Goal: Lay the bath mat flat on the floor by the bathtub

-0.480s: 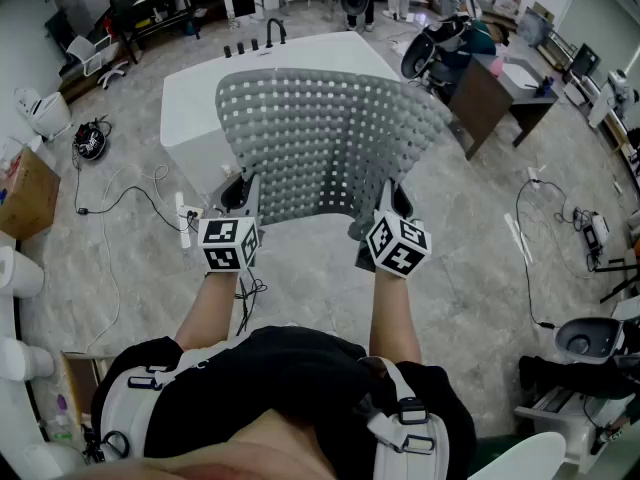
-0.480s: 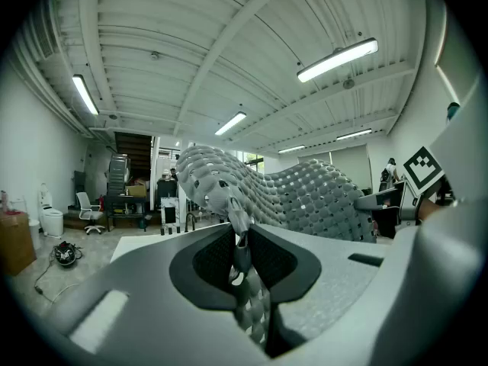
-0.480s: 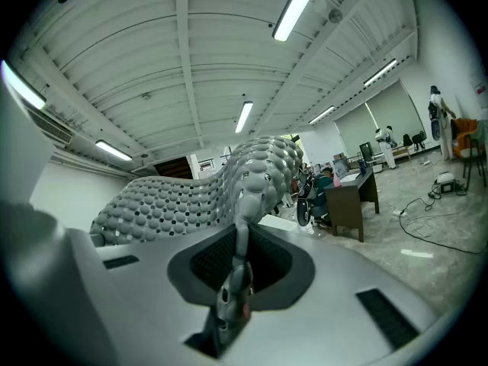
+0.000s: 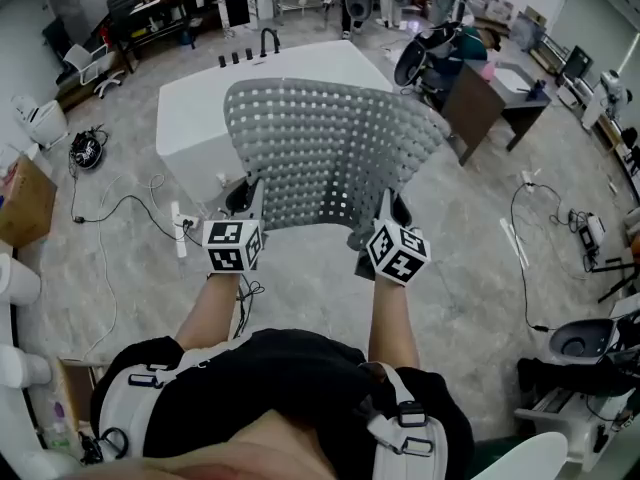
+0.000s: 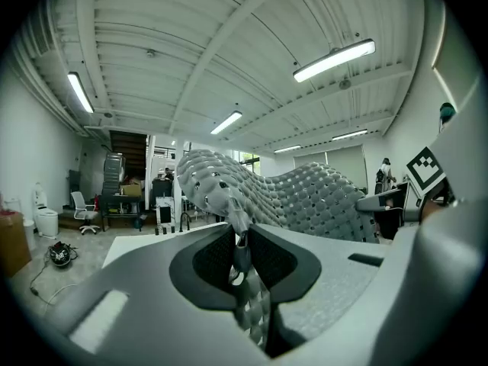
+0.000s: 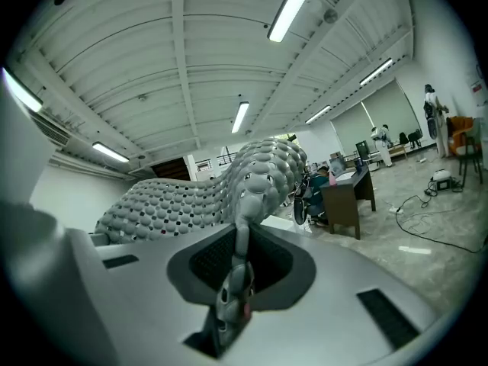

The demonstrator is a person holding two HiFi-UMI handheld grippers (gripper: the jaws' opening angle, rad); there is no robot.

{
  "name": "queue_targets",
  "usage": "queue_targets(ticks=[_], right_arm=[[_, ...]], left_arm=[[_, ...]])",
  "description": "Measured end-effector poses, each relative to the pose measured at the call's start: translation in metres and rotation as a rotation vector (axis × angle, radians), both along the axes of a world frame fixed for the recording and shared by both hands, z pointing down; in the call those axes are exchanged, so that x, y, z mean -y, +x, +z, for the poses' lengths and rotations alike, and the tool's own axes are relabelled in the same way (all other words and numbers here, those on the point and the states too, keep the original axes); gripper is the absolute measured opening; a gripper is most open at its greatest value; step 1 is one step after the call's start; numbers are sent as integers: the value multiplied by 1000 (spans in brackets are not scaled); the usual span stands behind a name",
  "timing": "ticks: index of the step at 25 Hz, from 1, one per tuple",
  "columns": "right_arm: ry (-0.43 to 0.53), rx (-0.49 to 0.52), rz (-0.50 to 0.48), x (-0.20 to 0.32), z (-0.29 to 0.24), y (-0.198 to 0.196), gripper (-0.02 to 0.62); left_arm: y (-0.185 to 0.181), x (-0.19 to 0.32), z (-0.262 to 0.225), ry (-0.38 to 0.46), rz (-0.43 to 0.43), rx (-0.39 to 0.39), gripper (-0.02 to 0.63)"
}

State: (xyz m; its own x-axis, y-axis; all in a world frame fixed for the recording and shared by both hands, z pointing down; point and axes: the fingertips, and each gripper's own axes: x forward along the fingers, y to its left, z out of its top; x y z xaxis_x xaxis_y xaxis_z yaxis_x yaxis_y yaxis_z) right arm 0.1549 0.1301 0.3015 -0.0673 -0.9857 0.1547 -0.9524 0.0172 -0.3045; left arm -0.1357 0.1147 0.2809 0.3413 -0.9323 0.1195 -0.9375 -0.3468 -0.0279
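Observation:
The grey perforated bath mat [image 4: 330, 148] hangs in the air, spread between both grippers, its far edge lifted over the white bathtub [image 4: 195, 108]. My left gripper [image 4: 248, 200] is shut on the mat's near left corner; in the left gripper view the mat [image 5: 290, 197] runs out from the pinched jaws [image 5: 240, 242]. My right gripper [image 4: 390, 208] is shut on the near right corner, and the right gripper view shows the mat's edge [image 6: 252, 181] clamped between the jaws [image 6: 238, 269]. The mat billows upward and hides part of the tub.
Cables and a power strip [image 4: 180, 230] lie on the marble floor [image 4: 300, 288] left of the tub. A dark desk [image 4: 485, 93] and an office chair [image 4: 425, 53] stand to the right. A cardboard box [image 4: 22, 198] sits at the far left, and more cables [image 4: 540, 228] at the right.
Both grippers and the mat have shifted slightly forward toward the tub. The mat's far edge has flattened a little. The grips are unchanged.

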Motion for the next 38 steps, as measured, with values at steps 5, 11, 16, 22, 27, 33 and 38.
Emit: queue_targets(ticks=[5,11,16,22,27,33,38], right_arm=[[-22,-9,21,0,5,1,40],[-16,-25,41,-4,0,-14,38],[-9,-33,73,-2,-1,-27,38],[-15,-23,100,4,1,-43,35],[-22,-43,94,17,4,-38,35],[-15,-42,77,54,14,-21,35],[-5,-41,55,114,24,10,35]], left_arm=[[1,1,4,-4,16,3,52],[-12,3,-1,8,40,4,52],[-29,9,1,14,63,-10,52],[-42,20,6,10,98,-22,52],[-41,36,16,-7,91,-52,52],[-26,69,31,-22,76,-61,52],[4,125,38,-10,57,-55,52]])
